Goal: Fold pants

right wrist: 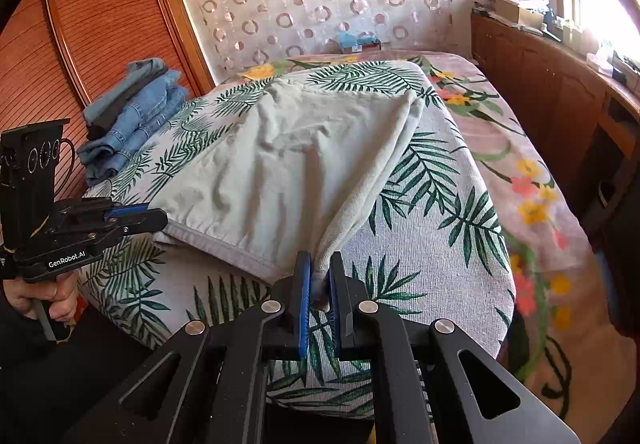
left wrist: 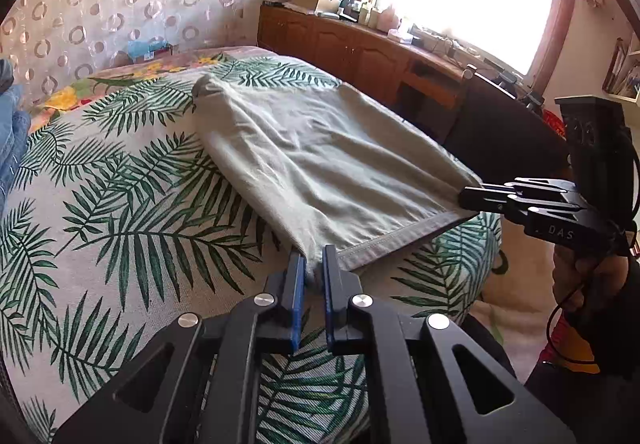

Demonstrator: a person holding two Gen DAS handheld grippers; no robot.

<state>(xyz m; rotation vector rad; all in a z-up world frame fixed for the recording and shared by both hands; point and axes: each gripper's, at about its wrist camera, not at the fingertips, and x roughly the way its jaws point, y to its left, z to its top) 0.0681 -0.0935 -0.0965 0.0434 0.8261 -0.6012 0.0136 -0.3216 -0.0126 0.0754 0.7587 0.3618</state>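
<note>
Pale grey-green pants (left wrist: 320, 164) lie spread on the palm-leaf bed cover (left wrist: 120, 204), hem edge toward me. My left gripper (left wrist: 314, 264) is shut on the near left corner of the pants. My right gripper (left wrist: 468, 198) comes in from the right, shut on the other near corner. In the right wrist view the pants (right wrist: 288, 164) run away from me, my right gripper (right wrist: 320, 268) pinches the right corner, and my left gripper (right wrist: 160, 218) holds the left corner. Both corners are lifted slightly off the cover.
A stack of folded jeans (right wrist: 132, 120) lies at the far left of the bed. A wooden cabinet (left wrist: 360, 52) with clutter runs under the bright window on the right. A wooden wardrobe (right wrist: 80, 24) stands at the left. A floral sheet (right wrist: 532, 204) shows along the bed's right side.
</note>
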